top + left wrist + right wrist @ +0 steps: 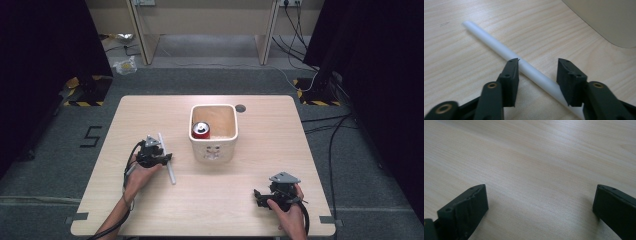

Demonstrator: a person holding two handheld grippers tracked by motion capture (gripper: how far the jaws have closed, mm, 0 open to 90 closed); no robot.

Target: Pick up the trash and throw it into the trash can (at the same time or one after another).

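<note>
Left claw straddles white tube lying left of the bin, jaws apart, not yet pinching; squaring up before closing should prevent rolling; right claw rests open, near-right.

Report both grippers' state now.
Left gripper: open, jaws astride the white plastic tube, pads not pressing it.
Right gripper: open, nothing held.

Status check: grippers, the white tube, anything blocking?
Left gripper astride white tube, pads not yet pressing. Right gripper open over bare table. Bin nearby, not blocking.
</note>
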